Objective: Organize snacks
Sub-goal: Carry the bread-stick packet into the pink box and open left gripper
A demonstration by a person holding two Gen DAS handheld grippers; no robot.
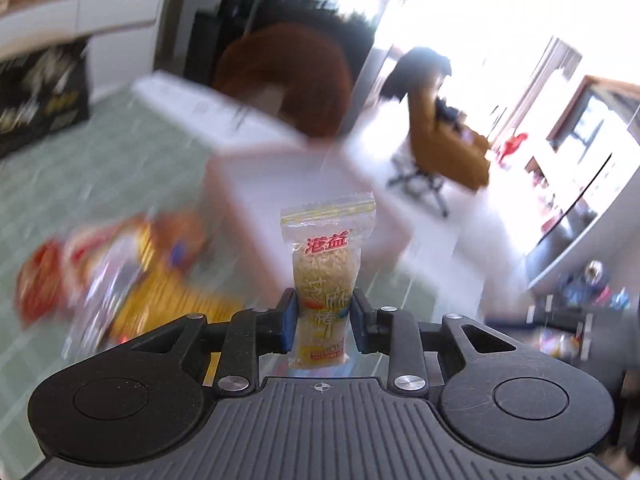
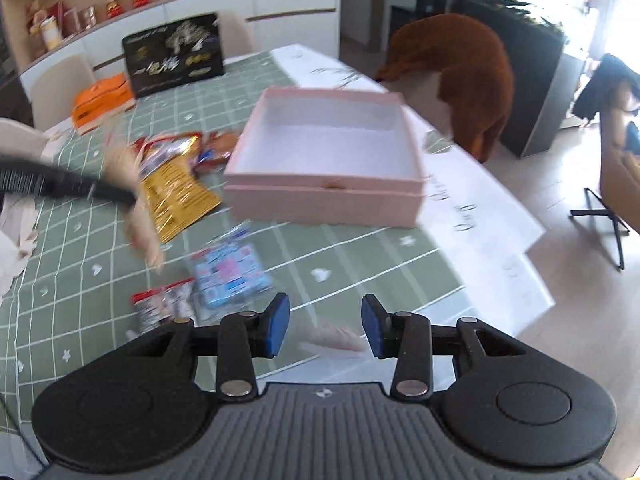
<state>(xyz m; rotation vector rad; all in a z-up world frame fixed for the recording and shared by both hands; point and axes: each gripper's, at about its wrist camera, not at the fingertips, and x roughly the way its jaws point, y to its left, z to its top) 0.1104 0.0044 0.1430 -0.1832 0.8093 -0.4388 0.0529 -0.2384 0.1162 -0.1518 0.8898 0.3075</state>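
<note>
A long, clear plastic snack packet (image 1: pixel 324 276) full of pale crumbly bits, with red and yellow print, is standing upright between the blue pads of the left gripper (image 1: pixel 324 318). The pads are pressing on its lower half from both sides, so the gripper is squeezing it tight. The top of the packet is sticking up above the fingers. Behind it, the pink square cardboard box (image 1: pixel 296 188) is looking blurry, and a blurry pile of red and yellow snack bags (image 1: pixel 132 276) is lying to the left on the green checked tablecloth (image 1: pixel 72 184).

In the right wrist view, the right gripper (image 2: pixel 325 326) is hanging over the tablecloth (image 2: pixel 100 248) with a gap between its blue pads. Nothing is sitting between them, so it is holding nothing. A small pale pink wrapper (image 2: pixel 334 340) is lying on the cloth under that gap.

The pink box (image 2: pixel 326 156) is sitting open near the middle of the table, and its inside is white. Just left of it, a shiny gold and red snack bag (image 2: pixel 176 184) is lying flat. A blue and pink packet (image 2: pixel 230 274) and a small red and white packet (image 2: pixel 164 306) are lying nearer to the gripper. The left gripper (image 2: pixel 120 196) is showing at the left edge as a blurry dark shape over the gold bag.

A big brown fuzzy toy bear (image 2: pixel 464 80) is standing beyond the far side of the table.
</note>
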